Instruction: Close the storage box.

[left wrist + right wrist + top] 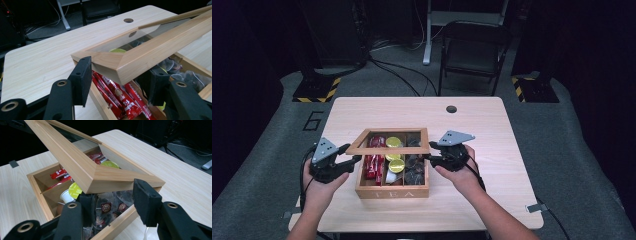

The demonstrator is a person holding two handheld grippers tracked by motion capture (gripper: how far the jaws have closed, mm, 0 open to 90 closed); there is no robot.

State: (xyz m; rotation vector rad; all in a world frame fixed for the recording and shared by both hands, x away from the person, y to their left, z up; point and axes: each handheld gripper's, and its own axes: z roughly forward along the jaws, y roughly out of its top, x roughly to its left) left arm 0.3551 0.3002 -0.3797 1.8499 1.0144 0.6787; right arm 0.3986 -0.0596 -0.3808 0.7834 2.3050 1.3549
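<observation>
A wooden tea box [392, 192] stands near the table's front, its glass-paned lid [387, 149] raised and tilted above it. Inside lie red sachets [373, 162], yellow-topped capsules [396, 165] and dark tea bags [414, 170]. My left gripper [353, 159] is at the lid's front left corner. In the left gripper view the gripper [117, 82] is shut on the lid [150, 50], a pad on each side of the frame. My right gripper [430, 159] is at the front right corner. There the gripper [117, 201] stands open, and the lid [100, 176] lies over its jaws.
The light wooden table [492, 130] has a round cable hole [451, 109] at the back. Bare tabletop lies to both sides of the box. A dark folding chair [472, 50] and stand bases sit on the floor beyond the table.
</observation>
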